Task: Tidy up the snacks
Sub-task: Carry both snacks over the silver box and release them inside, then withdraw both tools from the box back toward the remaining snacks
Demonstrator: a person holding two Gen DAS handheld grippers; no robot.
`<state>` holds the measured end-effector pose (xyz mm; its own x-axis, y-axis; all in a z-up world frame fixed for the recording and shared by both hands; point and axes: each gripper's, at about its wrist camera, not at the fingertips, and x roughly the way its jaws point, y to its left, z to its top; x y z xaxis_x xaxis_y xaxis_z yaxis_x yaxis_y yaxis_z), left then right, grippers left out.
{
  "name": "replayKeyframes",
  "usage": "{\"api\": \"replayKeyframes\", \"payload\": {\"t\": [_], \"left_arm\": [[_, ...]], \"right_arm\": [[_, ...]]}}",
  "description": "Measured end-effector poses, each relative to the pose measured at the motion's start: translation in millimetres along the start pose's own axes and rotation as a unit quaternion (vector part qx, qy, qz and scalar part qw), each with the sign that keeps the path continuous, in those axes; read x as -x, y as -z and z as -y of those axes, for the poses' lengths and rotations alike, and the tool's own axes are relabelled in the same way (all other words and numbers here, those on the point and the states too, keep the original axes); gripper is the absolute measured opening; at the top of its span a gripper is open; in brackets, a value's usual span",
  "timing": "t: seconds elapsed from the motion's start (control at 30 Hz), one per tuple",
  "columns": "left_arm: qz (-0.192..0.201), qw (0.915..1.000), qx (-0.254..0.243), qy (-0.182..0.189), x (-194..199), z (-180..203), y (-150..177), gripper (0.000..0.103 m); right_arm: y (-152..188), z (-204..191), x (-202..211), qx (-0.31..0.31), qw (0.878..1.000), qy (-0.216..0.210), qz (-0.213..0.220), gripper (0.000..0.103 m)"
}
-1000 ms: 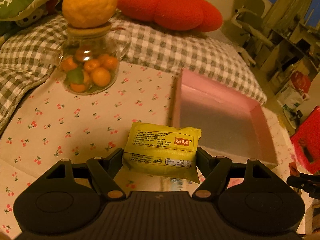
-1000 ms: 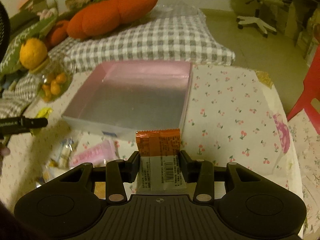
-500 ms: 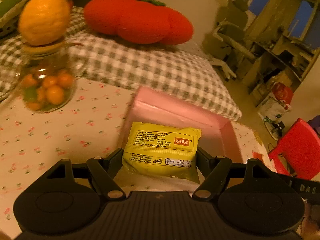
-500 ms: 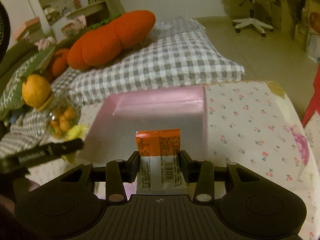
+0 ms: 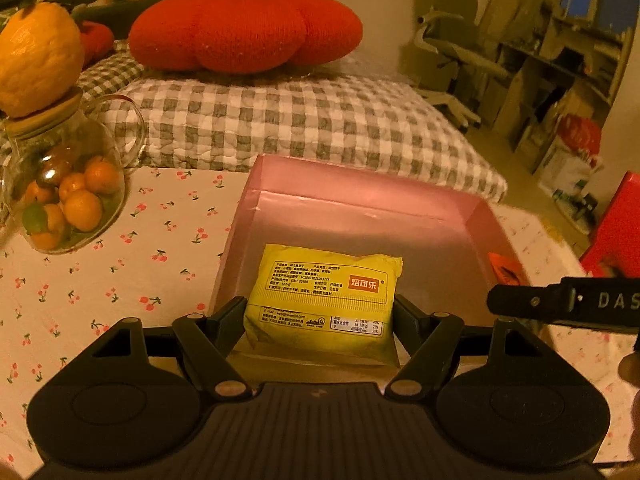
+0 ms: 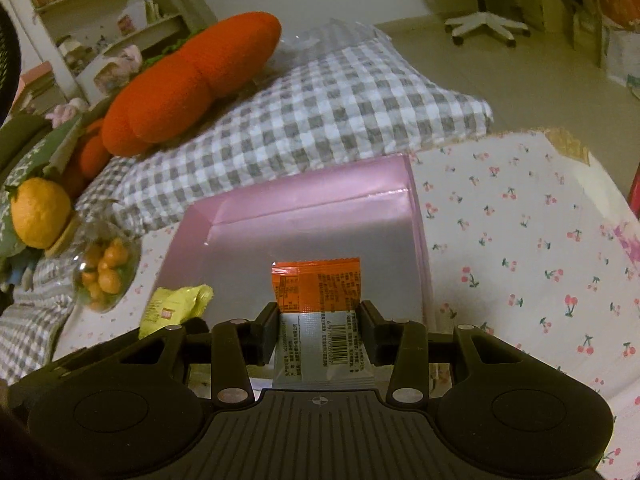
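My left gripper (image 5: 320, 312) is shut on a yellow snack packet (image 5: 324, 300) and holds it over the near edge of the pink box (image 5: 360, 184). My right gripper (image 6: 319, 320) is shut on an orange and silver snack packet (image 6: 320, 312), held over the near part of the same pink box (image 6: 312, 176). In the right wrist view the yellow packet (image 6: 172, 308) and left gripper show at lower left. In the left wrist view the orange packet's corner (image 5: 506, 270) and the right gripper's body (image 5: 568, 304) show at right.
A glass jar of small oranges (image 5: 64, 196) with a big orange on its lid (image 5: 36, 60) stands left of the box on the cherry-print cloth (image 5: 120, 280). A checked cushion (image 5: 300, 124) and red plush (image 5: 244, 28) lie behind. A red chair (image 5: 616, 228) is at right.
Both grippers have moved forward over the pink box with their packets still held. The left gripper swung right, away from the jar.
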<state>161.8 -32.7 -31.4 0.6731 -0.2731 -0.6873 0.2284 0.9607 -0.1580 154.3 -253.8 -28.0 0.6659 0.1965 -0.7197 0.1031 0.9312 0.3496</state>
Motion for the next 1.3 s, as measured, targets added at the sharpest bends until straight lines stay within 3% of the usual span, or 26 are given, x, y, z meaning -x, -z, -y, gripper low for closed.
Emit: {"api": "replayKeyframes", "payload": {"t": [0.3,0.4,0.47,0.57,1.3], "left_arm": [[-0.006,0.9999,-0.003,0.008,-3,-2,4,0.074],[-0.007,0.9999,-0.009,0.008,-1,-1,5,0.08],[-0.008,0.9998,-0.015,0.01,-1,0,6,0.083],[-0.005,0.9996,-0.025,0.012,1,3,6,0.089],[-0.023,0.9992,-0.006,0.031,29,2,6,0.102]], "right_arm": [[4,4,-3,0.001,1.0,0.006,-0.008,0.044],[3,3,-3,0.004,1.0,0.003,-0.014,0.045],[3,3,-2,0.001,1.0,-0.001,-0.017,0.06],[2,3,1,-0.003,1.0,-0.005,-0.015,0.069],[7,-12,31,0.04,0.999,0.014,-0.02,0.086]]}}
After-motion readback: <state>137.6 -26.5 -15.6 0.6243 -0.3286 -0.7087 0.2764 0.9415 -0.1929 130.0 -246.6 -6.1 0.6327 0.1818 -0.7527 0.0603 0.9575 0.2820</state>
